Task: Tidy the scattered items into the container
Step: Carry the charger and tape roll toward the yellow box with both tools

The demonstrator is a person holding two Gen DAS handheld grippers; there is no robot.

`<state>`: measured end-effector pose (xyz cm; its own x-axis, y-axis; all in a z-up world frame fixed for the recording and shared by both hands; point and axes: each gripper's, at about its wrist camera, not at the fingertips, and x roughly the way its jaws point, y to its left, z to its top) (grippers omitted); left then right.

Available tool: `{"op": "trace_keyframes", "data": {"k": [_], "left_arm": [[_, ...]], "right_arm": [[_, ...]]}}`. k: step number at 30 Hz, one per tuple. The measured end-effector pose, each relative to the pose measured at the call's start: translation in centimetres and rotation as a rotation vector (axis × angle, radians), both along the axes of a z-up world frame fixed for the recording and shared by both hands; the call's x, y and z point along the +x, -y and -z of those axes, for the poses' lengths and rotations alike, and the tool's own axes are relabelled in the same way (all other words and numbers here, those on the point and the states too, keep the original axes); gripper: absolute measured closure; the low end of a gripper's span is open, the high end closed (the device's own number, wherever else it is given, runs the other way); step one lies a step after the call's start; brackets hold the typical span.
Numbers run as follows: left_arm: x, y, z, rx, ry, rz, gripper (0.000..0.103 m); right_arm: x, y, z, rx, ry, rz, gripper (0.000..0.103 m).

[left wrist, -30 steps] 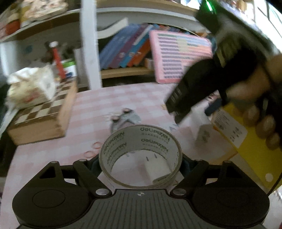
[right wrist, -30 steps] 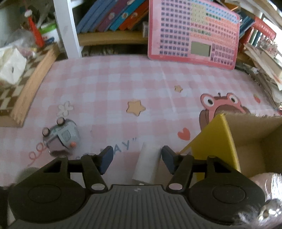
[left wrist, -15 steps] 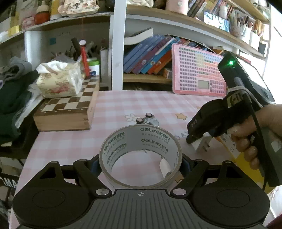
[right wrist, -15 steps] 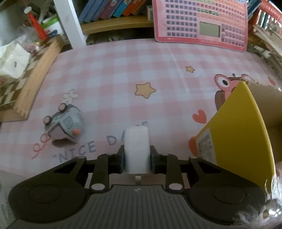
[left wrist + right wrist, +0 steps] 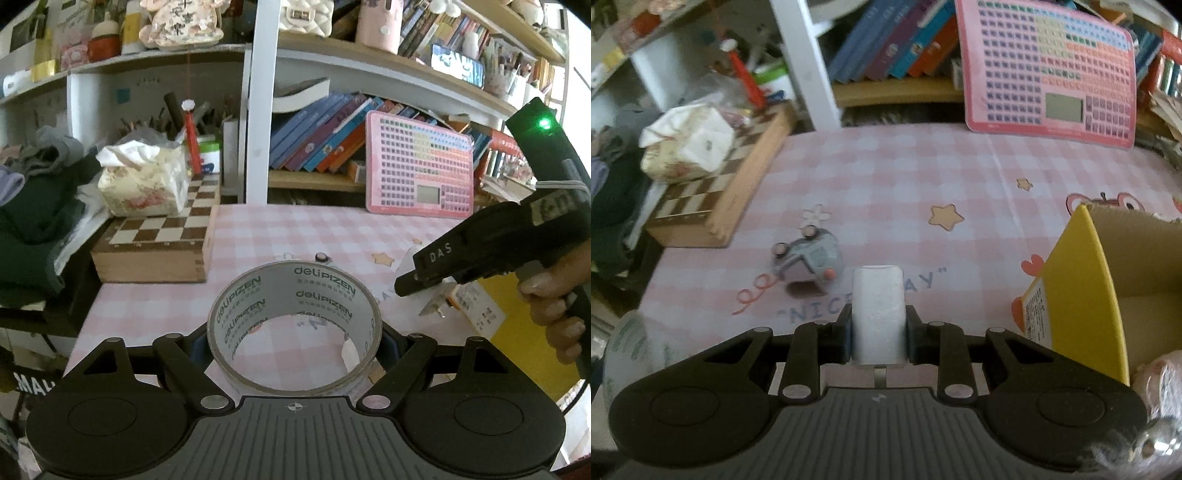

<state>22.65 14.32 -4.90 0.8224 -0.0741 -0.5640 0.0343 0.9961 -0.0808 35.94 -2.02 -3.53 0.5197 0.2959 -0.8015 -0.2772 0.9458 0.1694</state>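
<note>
My left gripper [image 5: 294, 339] is shut on a roll of clear tape [image 5: 321, 291], held above the pink checked tablecloth. In the right wrist view my right gripper [image 5: 878, 332] is shut on a white plug adapter [image 5: 878, 306], lifted off the cloth with a metal prong showing under it. The left wrist view shows that right gripper [image 5: 413, 284] at the right, held by a hand, with the adapter [image 5: 436, 302] hanging from it. The yellow cardboard box [image 5: 1086, 288] stands open just right of the right gripper. A small grey toy car [image 5: 809, 262] lies overturned on the cloth, left of the adapter.
A wooden chess box [image 5: 159, 240] with a tissue pack [image 5: 144, 181] on it sits at the table's left back. A pink calculator board [image 5: 417, 166] leans against the bookshelf behind. A pink wrapped item [image 5: 1160, 373] lies inside the box. Dark clothes are piled past the left edge.
The right gripper's jaws closed on the white adapter and lifted it off the cloth. The left gripper rose and pulled back with the tape roll, so more of the shelf shows.
</note>
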Motion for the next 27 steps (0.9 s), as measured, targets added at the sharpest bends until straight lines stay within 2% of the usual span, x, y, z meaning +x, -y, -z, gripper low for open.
{"op": "trace_keyframes", "data": {"k": [12, 22, 27], "left_arm": [[-3.7, -0.5, -3.0, -0.039, 0.032, 0.02, 0.019], [-8.4, -1.6, -5.3, -0.14, 0.015, 0.029, 0.019], [-10.7, -1.7, -6.3, -0.15, 0.013, 0.045, 0.019]], "right_arm": [[-6.0, 0.3, -3.3, 0.057, 0.03, -0.07, 0.078], [-12.8, 2.0, -5.1, 0.025, 0.058, -0.15, 0.078], [-16.3, 3.1, -5.5, 0.013, 0.06, -0.154, 0.078]]}}
